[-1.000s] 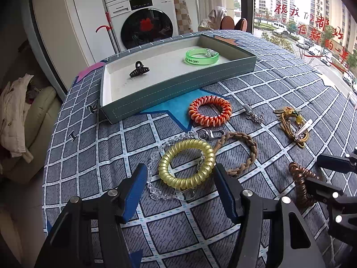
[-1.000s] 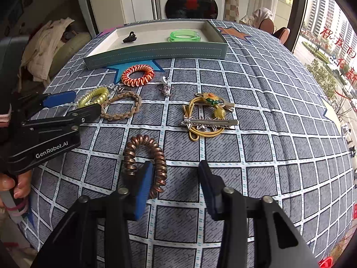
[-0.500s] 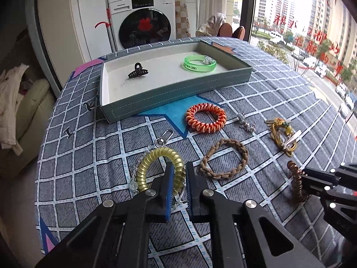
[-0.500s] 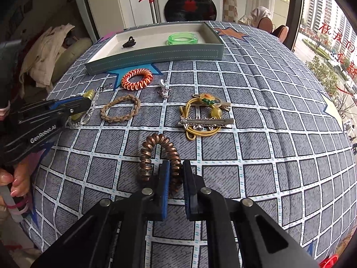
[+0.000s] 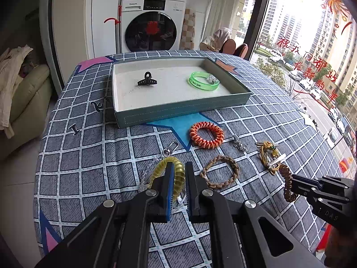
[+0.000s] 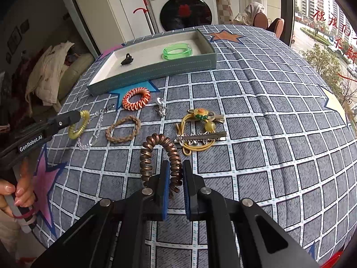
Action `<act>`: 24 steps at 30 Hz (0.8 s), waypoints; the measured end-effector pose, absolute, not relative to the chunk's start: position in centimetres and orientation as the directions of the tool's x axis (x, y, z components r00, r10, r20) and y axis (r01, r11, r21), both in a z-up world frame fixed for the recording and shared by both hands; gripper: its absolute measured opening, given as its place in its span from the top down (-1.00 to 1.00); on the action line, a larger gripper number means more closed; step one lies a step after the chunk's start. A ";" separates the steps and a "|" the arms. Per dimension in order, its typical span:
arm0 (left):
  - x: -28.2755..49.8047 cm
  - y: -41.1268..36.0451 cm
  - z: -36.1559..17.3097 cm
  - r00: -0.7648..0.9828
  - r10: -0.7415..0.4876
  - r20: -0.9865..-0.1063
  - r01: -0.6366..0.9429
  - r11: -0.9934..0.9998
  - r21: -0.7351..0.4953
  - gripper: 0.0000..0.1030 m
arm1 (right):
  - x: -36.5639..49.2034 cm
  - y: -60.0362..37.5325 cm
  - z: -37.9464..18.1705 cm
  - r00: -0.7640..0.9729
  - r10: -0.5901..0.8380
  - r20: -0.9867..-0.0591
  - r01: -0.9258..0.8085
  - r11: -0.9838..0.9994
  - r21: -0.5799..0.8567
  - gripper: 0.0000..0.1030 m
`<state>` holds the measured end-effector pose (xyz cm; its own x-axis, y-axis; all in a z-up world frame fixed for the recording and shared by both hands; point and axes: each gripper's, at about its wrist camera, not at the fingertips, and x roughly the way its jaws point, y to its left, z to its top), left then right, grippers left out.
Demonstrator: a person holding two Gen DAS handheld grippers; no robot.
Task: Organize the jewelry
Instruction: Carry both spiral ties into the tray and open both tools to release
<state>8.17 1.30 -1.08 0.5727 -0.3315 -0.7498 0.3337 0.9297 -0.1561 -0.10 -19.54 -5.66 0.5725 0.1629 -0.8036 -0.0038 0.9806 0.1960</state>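
Yellow spiral hair tie (image 5: pixel 176 174) clamped between the jaws of the left gripper (image 5: pixel 178 178), raised a little above the checked cloth (image 5: pixel 89 156) on the desk, in front of the tray (image 5: pixel 178 109) and toward its left part. Clear bead chain (image 5: pixel 149 172) with a metal clasp (image 5: pixel 170 148) lying under and just beside this tie. Brown spiral hair tie (image 6: pixel 162 154) clamped between the jaws of the right gripper (image 6: pixel 175 178), standing as an arch over the cloth, further from the tray than the yellow one and to the right.

Between the tray and the two held ties: orange spiral hair tie (image 5: pixel 206 135) near the tray's front wall, on a blue star of the cloth; braided brown bracelet (image 5: pixel 219 172) further out; small silver charm (image 5: pixel 239 144) right of the orange tie; yellow cord with a flower ornament (image 6: pixel 196 129) and a spiked metal hair clip (image 6: pixel 200 137) across it, further right.

Inside the tray: black claw clip (image 5: pixel 147 81) toward the left, green translucent bangle (image 5: pixel 204 82) toward the right, well apart.

Behind the tray, past the desk edge: white washing machine (image 5: pixel 154 22). Left of the tray in the right wrist view: a hand (image 6: pixel 15 196) around the handle of the left gripper.
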 end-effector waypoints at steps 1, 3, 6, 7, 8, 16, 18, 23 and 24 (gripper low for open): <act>8.2 1.3 -0.9 0.574 -0.335 -0.747 0.332 0.929 -0.161 0.42 | 0.1 -19.6 -5.5 0.574 0.166 -0.802 -0.003 0.980 0.201 0.76; 8.4 1.4 -0.5 0.580 -0.340 -0.740 0.330 0.929 -0.169 0.42 | 0.4 -19.8 -5.2 0.578 0.172 -0.798 -0.004 0.978 0.208 0.76; 8.9 1.4 0.4 0.593 -0.351 -0.725 0.328 0.927 -0.181 0.42 | 1.2 -20.2 -4.6 0.583 0.186 -0.791 -0.006 0.974 0.225 0.76; 9.2 1.4 0.6 0.596 -0.356 -0.720 0.328 0.926 -0.186 0.42 | 1.6 -20.3 -4.3 0.585 0.191 -0.788 -0.007 0.973 0.230 0.76; 9.4 1.4 0.9 0.600 -0.358 -0.715 0.329 0.926 -0.188 0.42 | 2.0 -20.4 -4.1 0.588 0.192 -0.786 -0.008 0.973 0.232 0.76; 12.1 0.9 2.6 0.636 -0.356 -0.685 0.322 0.929 -0.184 0.42 | 6.3 -20.8 -1.4 0.615 0.195 -0.764 -0.039 0.975 0.218 0.76; 12.9 0.8 2.8 0.648 -0.344 -0.680 0.315 0.933 -0.172 0.42 | 7.9 -20.8 -0.8 0.619 0.201 -0.759 -0.050 0.975 0.217 0.76; 16.0 0.6 3.5 0.667 -0.333 -0.667 0.305 0.938 -0.163 0.42 | 12.3 -20.7 0.0 0.616 0.232 -0.753 -0.068 0.968 0.242 0.76; 16.7 0.4 3.5 0.670 -0.327 -0.666 0.305 0.940 -0.154 0.42 | 13.2 -20.7 -0.1 0.613 0.239 -0.753 -0.069 0.966 0.251 0.76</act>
<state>16.69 0.44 3.54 0.6702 -0.3266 -0.6664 0.3051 0.9398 -0.1536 13.17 -20.72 -0.05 0.6133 0.2393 -0.7527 -0.0691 0.9656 0.2506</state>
